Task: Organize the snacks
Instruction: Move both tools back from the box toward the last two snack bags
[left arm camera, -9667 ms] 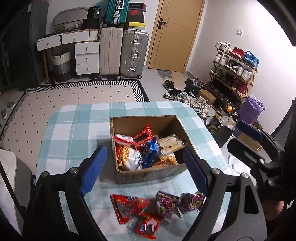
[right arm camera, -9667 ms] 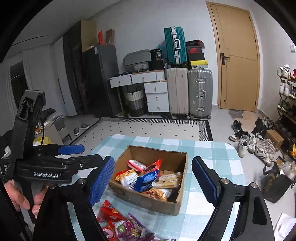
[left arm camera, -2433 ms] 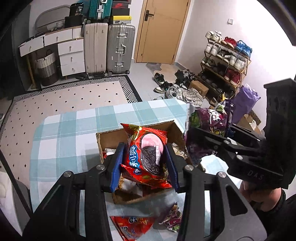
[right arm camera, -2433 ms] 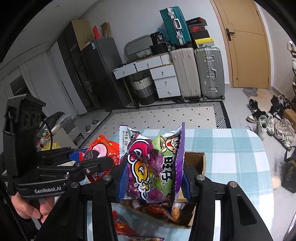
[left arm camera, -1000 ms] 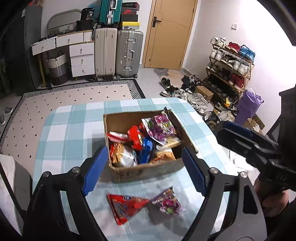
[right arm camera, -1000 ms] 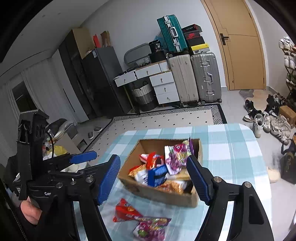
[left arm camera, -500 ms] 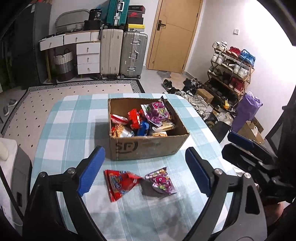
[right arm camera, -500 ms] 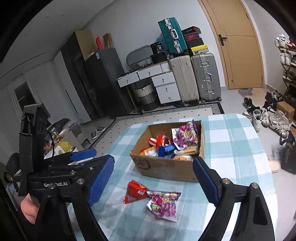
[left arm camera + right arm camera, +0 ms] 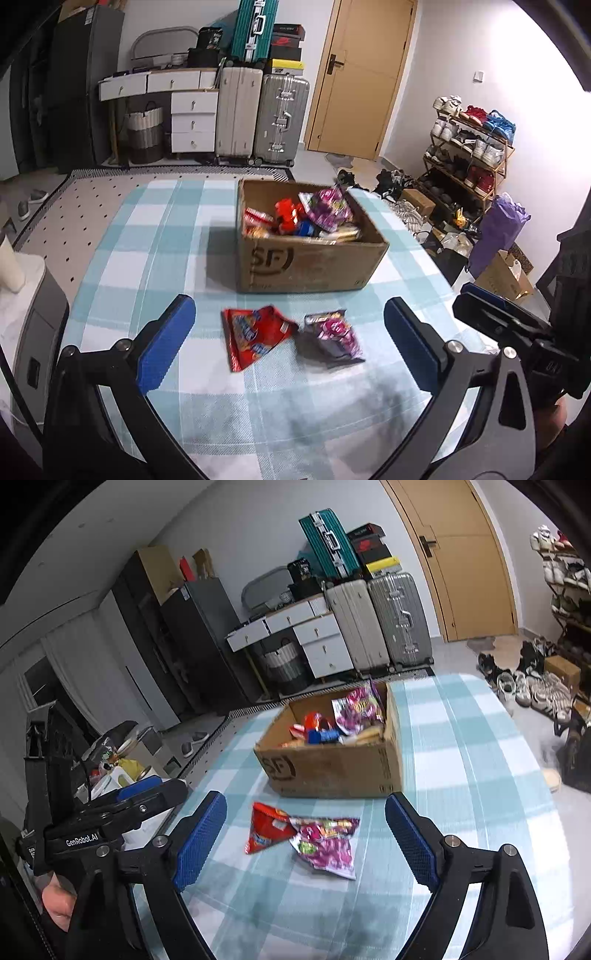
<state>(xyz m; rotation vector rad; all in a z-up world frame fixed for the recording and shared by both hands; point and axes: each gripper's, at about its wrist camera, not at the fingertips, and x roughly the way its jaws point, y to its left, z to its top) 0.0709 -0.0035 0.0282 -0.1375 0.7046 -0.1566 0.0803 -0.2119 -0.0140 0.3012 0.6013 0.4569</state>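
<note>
On table (image 9: pixel 155 236): red packet (image 9: pixel 255 334), purple packet (image 9: pixel 334 334) (touching) before box (image 9: pixel 310 264).

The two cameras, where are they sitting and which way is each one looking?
Left wrist: sits on the left gripper, looking down over the checked table at the cardboard box; its blue pads show, open and holding nothing.
Right wrist: sits on the right gripper, facing the box from the other side; the left gripper and a hand show.
Both share: the box, red snack bag, purple snack bag.
</note>
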